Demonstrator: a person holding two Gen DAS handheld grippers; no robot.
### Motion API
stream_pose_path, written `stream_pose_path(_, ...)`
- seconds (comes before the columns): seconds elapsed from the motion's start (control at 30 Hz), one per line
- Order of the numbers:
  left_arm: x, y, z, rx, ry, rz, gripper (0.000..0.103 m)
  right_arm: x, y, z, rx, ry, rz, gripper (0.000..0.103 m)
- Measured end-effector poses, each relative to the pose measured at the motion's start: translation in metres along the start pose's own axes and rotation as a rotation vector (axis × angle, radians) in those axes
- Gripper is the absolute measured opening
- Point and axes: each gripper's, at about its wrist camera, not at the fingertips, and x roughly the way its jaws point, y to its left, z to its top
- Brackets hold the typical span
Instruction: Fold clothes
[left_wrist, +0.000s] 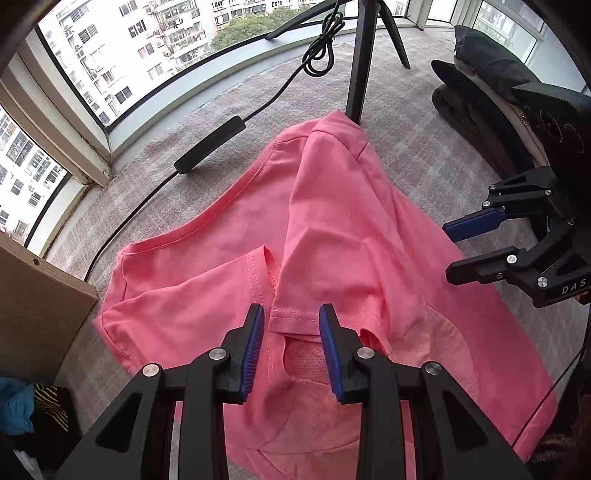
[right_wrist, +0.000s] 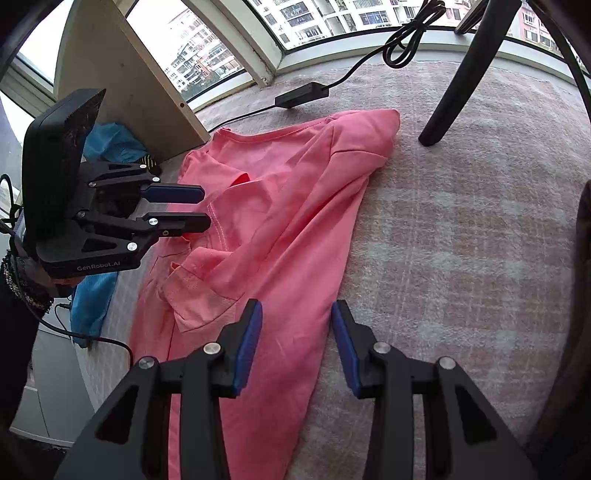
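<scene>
Grippers both parted and empty, left gripper (left_wrist: 291, 350) over the hem, right gripper (right_wrist: 296, 345) at the side edge: we list one pink T-shirt (left_wrist: 332, 229), crumpled on the grey carpet (right_wrist: 461, 240), folding barely begun, we judge.

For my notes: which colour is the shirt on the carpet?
Pink; the shirt shows best in the left wrist view.
</scene>
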Motion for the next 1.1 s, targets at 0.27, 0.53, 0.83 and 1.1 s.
stream_pose_path(0.27,0.004,-0.003,-0.002,0.002,0.014,0.010,0.007,0.001,0.000,0.001,-0.009,0.009,0.001,0.039)
stream_pose_path(0.53,-0.027,0.002,0.003,-0.050,-0.069,-0.055,0.003,0.003,0.004,0.001,-0.048,0.018,-0.020,0.039)
stream_pose_path(0.83,-0.011,0.049,-0.020,-0.203,-0.008,0.030,0.004,0.006,0.009,0.003,-0.097,0.035,-0.041,0.039)
stream_pose_path(1.1,-0.029,0.041,0.024,-0.137,-0.108,0.041,0.039,0.008,0.008,0.007,-0.082,-0.005,-0.060,0.039)
